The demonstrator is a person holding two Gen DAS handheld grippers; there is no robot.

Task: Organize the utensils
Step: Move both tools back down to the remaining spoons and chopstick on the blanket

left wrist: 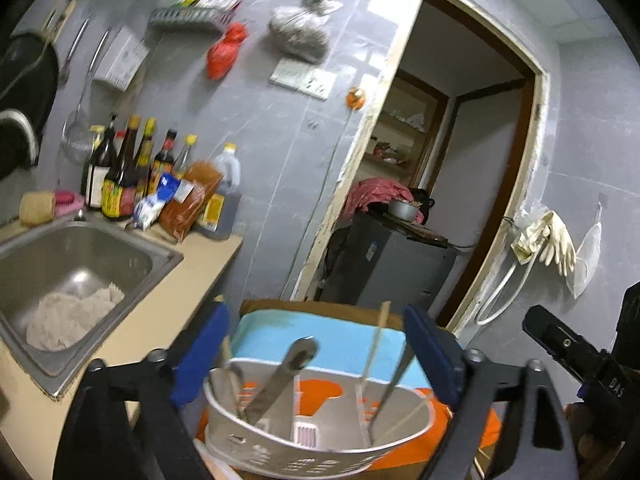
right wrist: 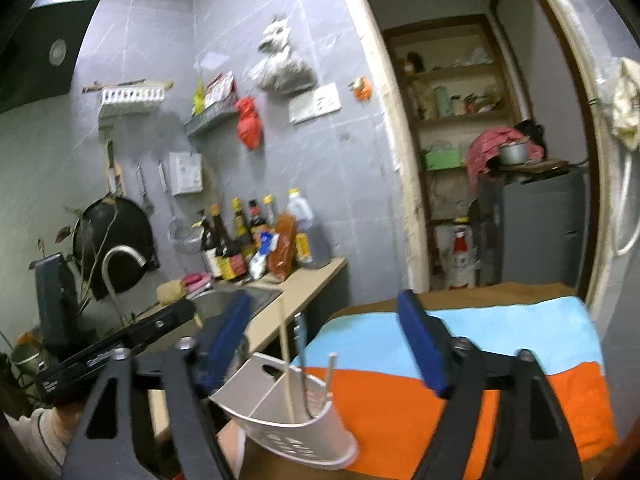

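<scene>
A pale grey perforated utensil caddy (left wrist: 304, 462) stands on a blue and orange towel (left wrist: 344, 332). A flat metal utensil handle (left wrist: 280, 380), other metal pieces and thin chopsticks (left wrist: 378, 344) lean in its compartments. My left gripper (left wrist: 320, 354) is open, with its blue fingers (left wrist: 204, 356) wide on either side above the caddy and not touching it. In the right wrist view the caddy (right wrist: 292, 440) sits low between the spread fingers (right wrist: 424, 344) of my right gripper (right wrist: 326, 344), also open and holding nothing. Chopsticks (right wrist: 285, 356) stick up from it.
A steel sink (left wrist: 132, 252) with a pale rag in it lies left, set in a beige counter. Sauce bottles (left wrist: 132, 176) and packets crowd the wall corner. A doorway with a dark grey cabinet (left wrist: 392, 264) is behind the towel. Rubber gloves (left wrist: 548, 236) hang right.
</scene>
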